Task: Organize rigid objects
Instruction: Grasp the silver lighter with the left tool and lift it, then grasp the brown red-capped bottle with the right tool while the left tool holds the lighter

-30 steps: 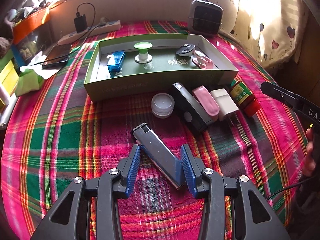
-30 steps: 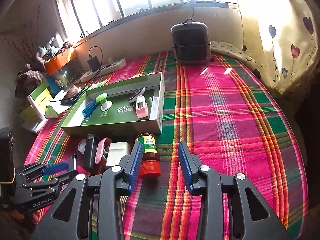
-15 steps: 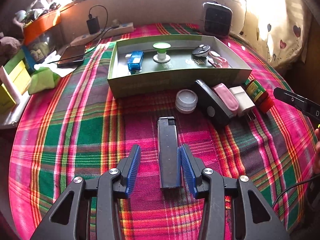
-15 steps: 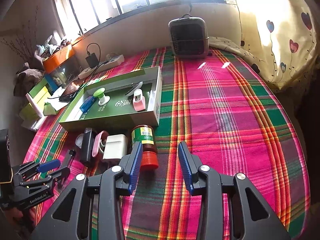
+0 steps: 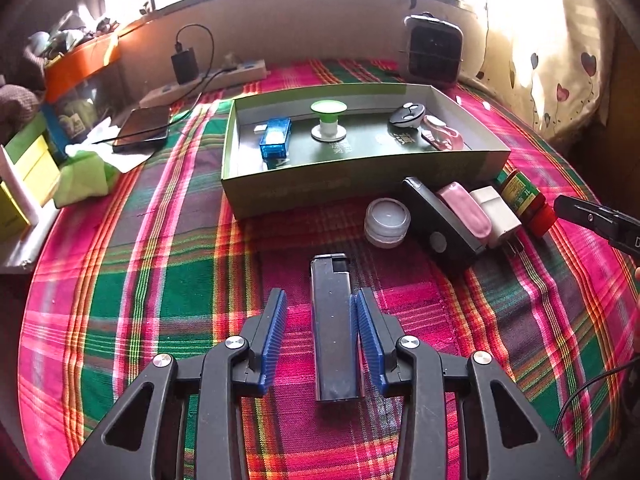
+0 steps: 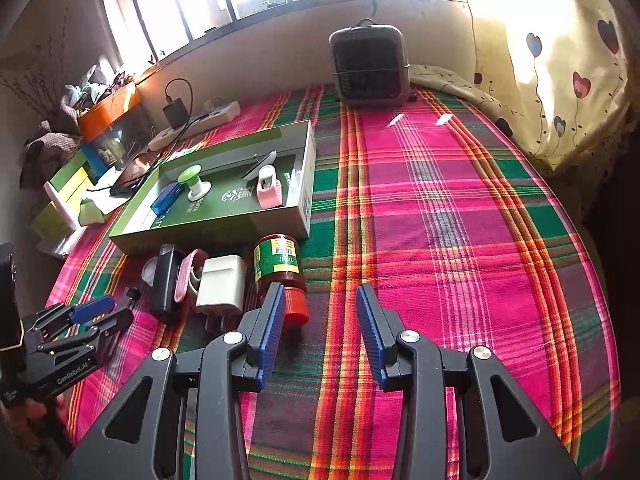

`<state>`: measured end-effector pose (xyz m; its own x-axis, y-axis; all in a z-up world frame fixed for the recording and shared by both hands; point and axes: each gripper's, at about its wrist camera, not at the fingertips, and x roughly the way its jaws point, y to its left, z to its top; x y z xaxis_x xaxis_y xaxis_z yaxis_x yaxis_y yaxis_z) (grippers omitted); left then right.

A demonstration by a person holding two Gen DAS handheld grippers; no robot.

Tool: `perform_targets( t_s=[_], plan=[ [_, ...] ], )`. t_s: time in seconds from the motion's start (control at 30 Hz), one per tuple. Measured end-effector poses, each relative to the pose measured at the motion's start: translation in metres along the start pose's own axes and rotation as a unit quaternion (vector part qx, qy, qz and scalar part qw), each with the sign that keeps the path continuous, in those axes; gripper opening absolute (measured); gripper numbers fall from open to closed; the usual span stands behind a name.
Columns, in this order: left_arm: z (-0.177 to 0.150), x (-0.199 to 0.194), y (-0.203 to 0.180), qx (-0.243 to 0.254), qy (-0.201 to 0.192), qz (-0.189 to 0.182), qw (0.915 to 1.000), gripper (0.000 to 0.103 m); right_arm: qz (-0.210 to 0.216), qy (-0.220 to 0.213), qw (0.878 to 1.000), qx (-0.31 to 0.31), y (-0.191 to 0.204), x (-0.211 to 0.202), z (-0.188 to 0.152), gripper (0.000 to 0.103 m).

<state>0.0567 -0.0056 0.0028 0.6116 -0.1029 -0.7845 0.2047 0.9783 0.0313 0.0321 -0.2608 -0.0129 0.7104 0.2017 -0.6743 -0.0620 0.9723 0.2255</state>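
A black lighter (image 5: 334, 328) lies between the left gripper (image 5: 320, 332) pads, pointing to twelve o'clock. The jaws have just been closing; the right pad touches it, the left stands apart. The right gripper (image 6: 320, 332) is apart, empty.

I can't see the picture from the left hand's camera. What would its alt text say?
The left gripper has just been closing its blue jaws around a flat dark lighter lying on a pink-and-green plaid cloth; one jaw touches it, the other stands apart. Beyond sit a small clear jar and a green tray holding small items.
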Motion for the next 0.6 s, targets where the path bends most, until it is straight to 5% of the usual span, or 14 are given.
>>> perform_targets(
  t_s=[0.1,0.6],
  plan=[
    [0.001,0.001,0.006,-0.008,-0.002,-0.002,1.0000,0.022,-0.002,0.003,1.000,-0.002,0.001,0.001,0.000,0.038],
    [0.006,0.005,0.031,-0.041,-0.008,-0.020,0.9989,0.022,-0.002,0.003,1.000,-0.007,0.007,0.003,-0.001,0.038]
  ],
)
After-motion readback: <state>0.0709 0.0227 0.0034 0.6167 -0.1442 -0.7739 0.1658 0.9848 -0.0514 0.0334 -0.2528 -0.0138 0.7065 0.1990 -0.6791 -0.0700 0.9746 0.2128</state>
